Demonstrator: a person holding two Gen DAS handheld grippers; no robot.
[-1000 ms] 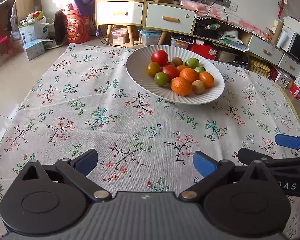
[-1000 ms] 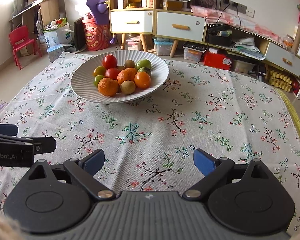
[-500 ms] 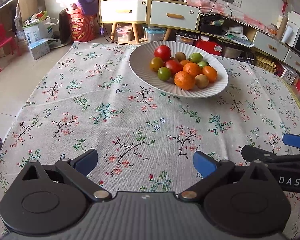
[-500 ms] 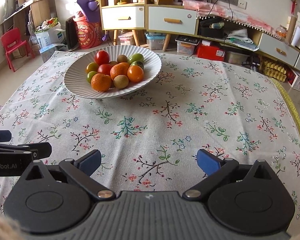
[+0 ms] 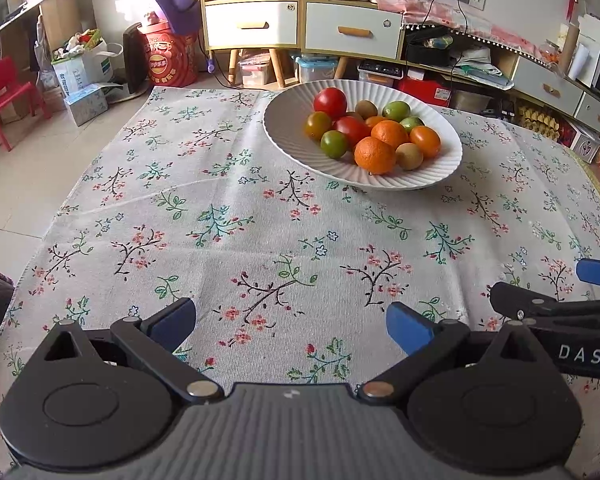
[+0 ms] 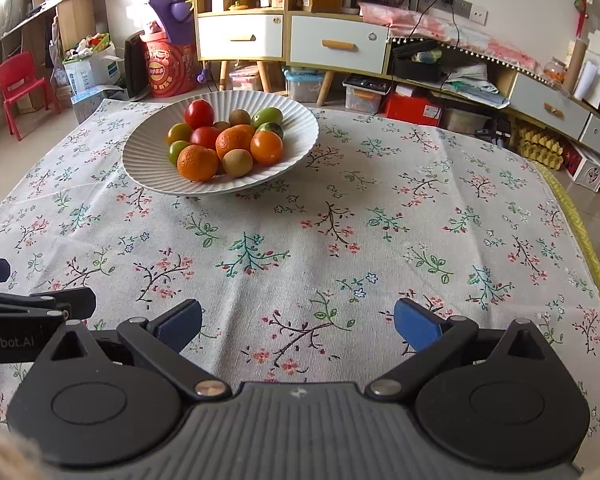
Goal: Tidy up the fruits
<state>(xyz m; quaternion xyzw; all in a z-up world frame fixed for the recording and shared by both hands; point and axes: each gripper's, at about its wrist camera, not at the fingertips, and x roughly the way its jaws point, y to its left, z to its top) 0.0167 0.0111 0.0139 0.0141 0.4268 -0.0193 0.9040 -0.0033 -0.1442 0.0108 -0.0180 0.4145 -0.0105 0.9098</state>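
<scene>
A white ribbed bowl (image 5: 284, 136) stands on the far half of the table, also in the right wrist view (image 6: 144, 160). It holds several fruits: oranges (image 5: 375, 155), red tomatoes (image 5: 330, 99), green fruits (image 5: 334, 144) and kiwis (image 5: 409, 156). My left gripper (image 5: 290, 322) is open and empty, low over the near part of the floral tablecloth. My right gripper (image 6: 298, 322) is open and empty, beside the left one. Each gripper shows at the edge of the other's view: the right one (image 5: 560, 296), the left one (image 6: 32, 300).
The floral tablecloth (image 5: 260, 240) covers the whole table. Its left edge drops to a tiled floor (image 5: 28, 168). Behind the table stand drawers (image 6: 336, 46), storage boxes and a red child's chair (image 6: 20, 88).
Both grippers have drawn slightly back and tilted, so the bowl sits a little farther and higher in view. The jaws stay open. The fruits have not moved.
</scene>
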